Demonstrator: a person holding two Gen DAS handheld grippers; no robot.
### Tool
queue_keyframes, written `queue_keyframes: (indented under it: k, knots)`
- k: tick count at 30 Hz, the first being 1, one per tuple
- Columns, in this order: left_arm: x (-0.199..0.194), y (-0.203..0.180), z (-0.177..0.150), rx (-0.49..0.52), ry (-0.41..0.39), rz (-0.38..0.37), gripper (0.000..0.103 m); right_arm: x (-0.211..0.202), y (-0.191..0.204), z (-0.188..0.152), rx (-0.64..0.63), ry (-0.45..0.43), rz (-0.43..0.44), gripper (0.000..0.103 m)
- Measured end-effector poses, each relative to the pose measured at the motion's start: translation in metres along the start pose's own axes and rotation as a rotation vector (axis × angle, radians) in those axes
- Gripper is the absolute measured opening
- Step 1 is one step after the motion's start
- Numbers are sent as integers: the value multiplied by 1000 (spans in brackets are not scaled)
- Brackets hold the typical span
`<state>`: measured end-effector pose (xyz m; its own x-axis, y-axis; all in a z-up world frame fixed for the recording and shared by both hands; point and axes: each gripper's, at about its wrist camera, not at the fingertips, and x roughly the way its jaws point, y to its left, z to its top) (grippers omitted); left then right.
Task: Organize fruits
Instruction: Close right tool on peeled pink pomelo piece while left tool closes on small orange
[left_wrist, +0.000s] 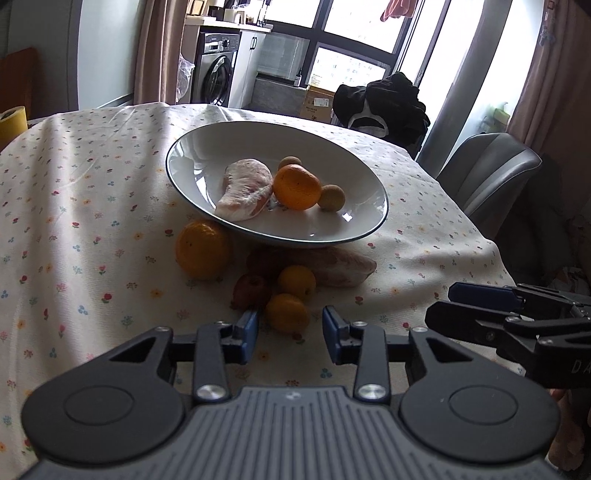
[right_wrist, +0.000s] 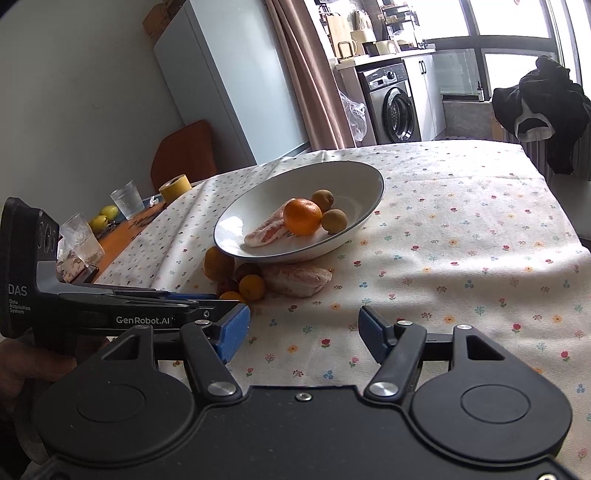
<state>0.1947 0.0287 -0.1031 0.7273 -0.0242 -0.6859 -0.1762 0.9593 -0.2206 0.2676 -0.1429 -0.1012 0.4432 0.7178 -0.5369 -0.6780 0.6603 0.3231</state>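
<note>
Blue rubber pads on your left gripper (left_wrist: 290, 334) stand a little apart with nothing between them, and the small round orange fruit (left_wrist: 286, 313) sits just past their tips, straight ahead on the flowered white tablecloth (left_wrist: 92, 229). Your right gripper (right_wrist: 303, 332) is wider open, holds nothing, and is farther from the pile. So the left is nearer. Behind the pile waits the white bowl with a dark rim (left_wrist: 369, 192).

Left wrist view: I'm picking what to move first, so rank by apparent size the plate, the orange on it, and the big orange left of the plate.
1. plate
2. big orange, though it is nearer the camera
3. orange on the plate
</note>
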Motion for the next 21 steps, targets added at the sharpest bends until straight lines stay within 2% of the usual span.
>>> queue_keyframes:
  k: [2, 21]
  knots:
    - [-1, 1, 0, -12, -3, 17, 25, 3, 1, 1, -5, 2, 0, 64]
    - [-23, 29, 1, -51, -42, 18, 24, 44, 6, 17, -19, 30, -9, 64]
